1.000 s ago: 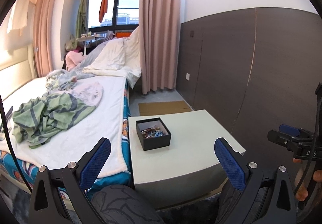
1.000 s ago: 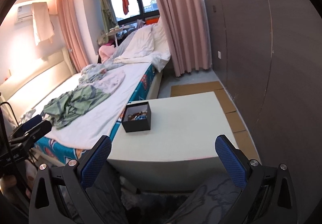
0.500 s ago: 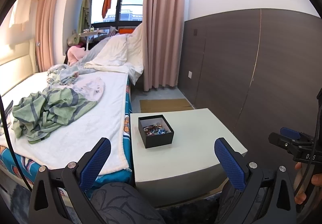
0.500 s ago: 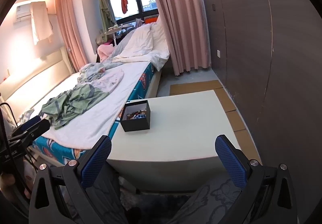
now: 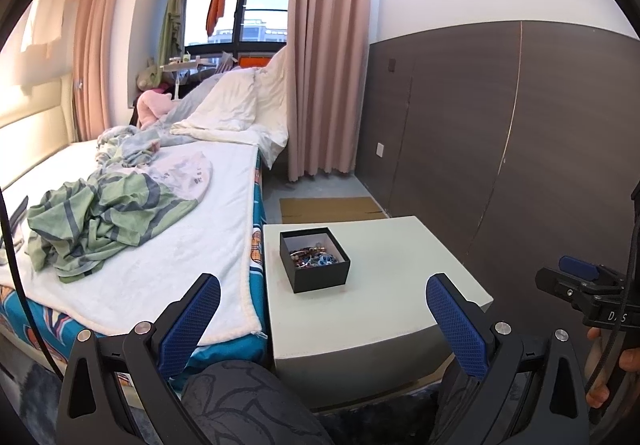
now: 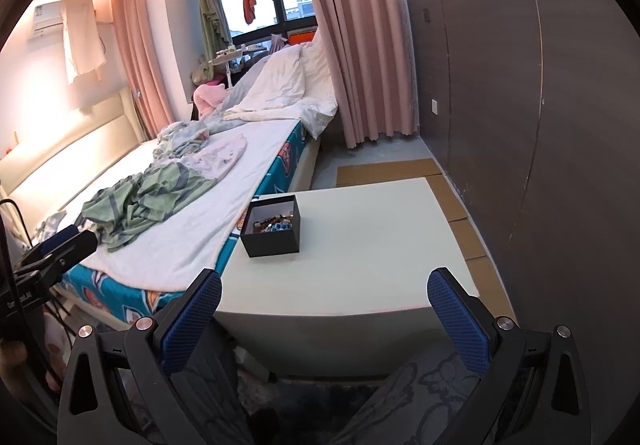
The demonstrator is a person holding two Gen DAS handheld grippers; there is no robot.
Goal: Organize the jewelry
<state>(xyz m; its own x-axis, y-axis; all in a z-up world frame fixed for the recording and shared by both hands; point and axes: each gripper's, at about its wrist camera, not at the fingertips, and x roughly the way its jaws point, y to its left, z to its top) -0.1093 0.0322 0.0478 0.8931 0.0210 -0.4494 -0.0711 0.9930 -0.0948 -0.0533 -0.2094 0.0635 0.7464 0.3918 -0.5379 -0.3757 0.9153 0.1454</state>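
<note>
Both claws hang short of the counter, nothing in either one. The left claw is spread wide, blue pads far apart; the right claw gapes just as wide. At 12 o'clock from the left claw sits the black box, open-topped, on the counter's bed-side half, a tangle of jewelry inside. The bed lies at 9 o'clock, touching the counter's edge.
</note>
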